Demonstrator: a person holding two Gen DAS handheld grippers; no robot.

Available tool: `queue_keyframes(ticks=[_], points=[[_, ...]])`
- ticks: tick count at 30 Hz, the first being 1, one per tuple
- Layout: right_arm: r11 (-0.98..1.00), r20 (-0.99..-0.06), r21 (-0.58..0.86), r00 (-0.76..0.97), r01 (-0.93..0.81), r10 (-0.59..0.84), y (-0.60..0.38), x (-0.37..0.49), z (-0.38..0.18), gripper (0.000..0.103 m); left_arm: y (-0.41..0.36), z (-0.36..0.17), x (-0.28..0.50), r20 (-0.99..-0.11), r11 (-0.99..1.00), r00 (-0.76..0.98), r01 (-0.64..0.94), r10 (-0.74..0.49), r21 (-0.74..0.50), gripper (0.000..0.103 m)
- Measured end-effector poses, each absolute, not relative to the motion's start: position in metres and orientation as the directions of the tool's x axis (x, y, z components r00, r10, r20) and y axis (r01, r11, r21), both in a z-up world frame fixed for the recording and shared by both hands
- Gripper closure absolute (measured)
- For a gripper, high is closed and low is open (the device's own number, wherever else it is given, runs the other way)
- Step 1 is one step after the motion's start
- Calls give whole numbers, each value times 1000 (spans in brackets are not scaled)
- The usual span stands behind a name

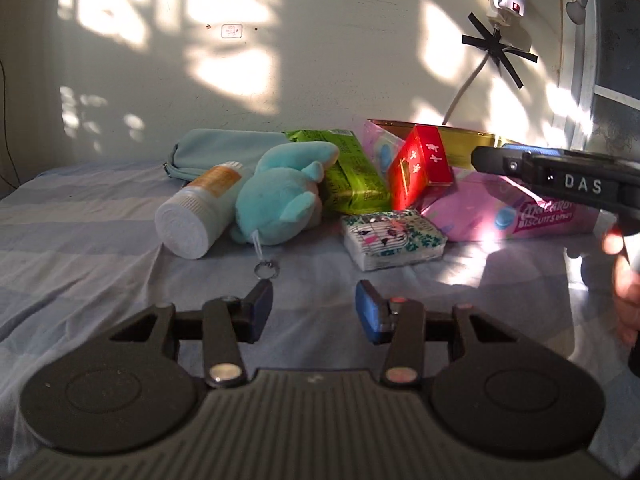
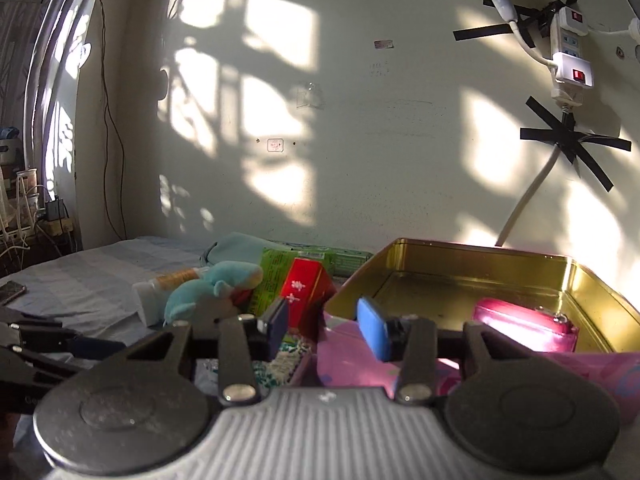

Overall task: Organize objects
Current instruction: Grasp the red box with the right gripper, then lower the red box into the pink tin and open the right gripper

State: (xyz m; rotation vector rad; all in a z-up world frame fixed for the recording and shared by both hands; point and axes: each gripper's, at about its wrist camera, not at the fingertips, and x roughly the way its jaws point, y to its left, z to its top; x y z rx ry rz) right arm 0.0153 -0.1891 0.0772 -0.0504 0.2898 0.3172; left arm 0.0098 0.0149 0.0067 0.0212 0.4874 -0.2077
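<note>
- We see the white bottle lying left of centre, long axis running back-right, cap toward us, touching the teal plush.
- Our left gripper and right gripper both stand apart, empty.

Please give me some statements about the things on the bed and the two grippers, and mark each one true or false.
1. The white plastic bottle lies on its side. True.
2. The gold metal tin is empty. False: a shiny pink pouch lies inside.
3. The left gripper holds the turquoise plush toy. False: it is open, holding nothing.
4. The red box leans tilted against other things. True.
5. The right gripper is open and holds nothing. True.
</note>
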Motion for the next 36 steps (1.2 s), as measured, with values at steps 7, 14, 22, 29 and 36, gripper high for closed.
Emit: queue_keyframes(ticks=[7,14,22,29,36], points=[[965,-348,-35,908,-260,232,-150,62,74,63,30,6,9,-455,975,862,187,-222,-121,55],[958,-359,101,889,-267,285,-165,43,78,80,42,5,4,-418,961,870,188,-259,-204,49],[862,-388,412,798,-297,461,-256,-48,77,78,23,14,0,-423,901,801,323,-424,-291,45],[973,-486,172,846,-153,219,-287,-91,54,51,-48,20,10,-490,794,628,523,-605,-310,46],[971,-588,93,775,-219,231,-276,-90,36,52,-94,13,36,-568,759,527,569,-633,-317,47]])
